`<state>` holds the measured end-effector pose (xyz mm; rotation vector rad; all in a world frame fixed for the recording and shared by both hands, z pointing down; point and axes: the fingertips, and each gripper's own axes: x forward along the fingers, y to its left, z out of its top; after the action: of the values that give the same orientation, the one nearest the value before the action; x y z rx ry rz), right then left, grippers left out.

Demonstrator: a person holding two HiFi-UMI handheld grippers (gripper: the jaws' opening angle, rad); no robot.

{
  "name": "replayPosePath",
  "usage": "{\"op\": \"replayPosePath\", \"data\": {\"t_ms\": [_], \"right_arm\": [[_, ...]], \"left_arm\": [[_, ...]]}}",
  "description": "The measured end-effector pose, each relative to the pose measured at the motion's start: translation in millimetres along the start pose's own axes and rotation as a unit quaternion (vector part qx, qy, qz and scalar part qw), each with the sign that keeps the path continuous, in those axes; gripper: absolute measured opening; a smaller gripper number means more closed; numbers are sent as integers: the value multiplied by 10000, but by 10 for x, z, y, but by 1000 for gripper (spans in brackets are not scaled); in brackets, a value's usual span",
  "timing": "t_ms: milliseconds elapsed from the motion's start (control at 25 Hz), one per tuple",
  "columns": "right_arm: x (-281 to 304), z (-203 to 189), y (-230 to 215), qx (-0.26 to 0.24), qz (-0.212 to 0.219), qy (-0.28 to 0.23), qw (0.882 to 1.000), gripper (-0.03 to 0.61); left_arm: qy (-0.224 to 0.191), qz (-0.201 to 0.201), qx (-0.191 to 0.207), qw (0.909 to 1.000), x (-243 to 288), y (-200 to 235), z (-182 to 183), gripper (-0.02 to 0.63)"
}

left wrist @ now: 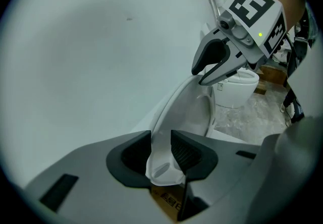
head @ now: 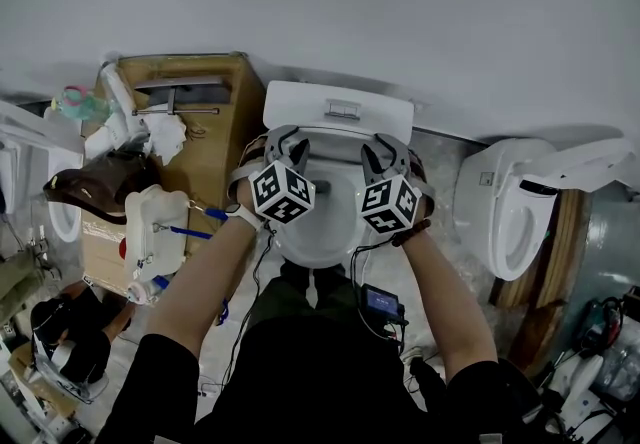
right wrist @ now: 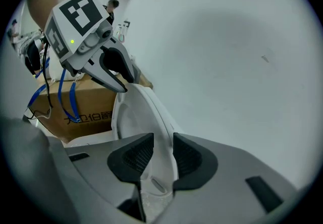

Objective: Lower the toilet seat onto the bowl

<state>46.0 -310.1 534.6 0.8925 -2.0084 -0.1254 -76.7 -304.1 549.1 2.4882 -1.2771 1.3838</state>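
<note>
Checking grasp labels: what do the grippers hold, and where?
Both clamp the raised seat by its rim: left gripper at the left, right gripper at the right.

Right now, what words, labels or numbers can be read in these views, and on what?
"大卫伯": dark print on the brown cardboard box, right gripper view; further characters are hidden behind the white toilet seat.
Print on the cardboard patch at the left gripper view's bottom edge: too cut off to read.
Black-and-white marker cubes: patterns only, no words.

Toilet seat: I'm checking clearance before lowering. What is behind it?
The white cistern against the pale wall. The cistern's front is covered by the left gripper and right gripper.
</note>
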Motion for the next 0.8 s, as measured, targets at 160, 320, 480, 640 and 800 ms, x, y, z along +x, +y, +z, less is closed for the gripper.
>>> {"op": "replayPosePath", "data": {"t_ms": [160,320,480,640,800], "right_arm": [[-20,5,22,27,14,-21,10000,135],[-80,-3,80,84,60,-28,9999,135],[-158,-30,146,118,92,-61,9999,135],[-226,-51,225,184,104,-77,9997,135],[-290,-79,289,245,124,-86,9996,135]], "left_arm": [[-6,0,-15,10000,-18,-10,0,130],[-4,-11,-24,10000,-75,-55,-29,130],[38,-74,64,9999,-109,-88,-64,130],[22,-152,-108,9998,-153,-133,-90,115],[-2,-209,-309,9993,-216,-170,-102,86]]}}
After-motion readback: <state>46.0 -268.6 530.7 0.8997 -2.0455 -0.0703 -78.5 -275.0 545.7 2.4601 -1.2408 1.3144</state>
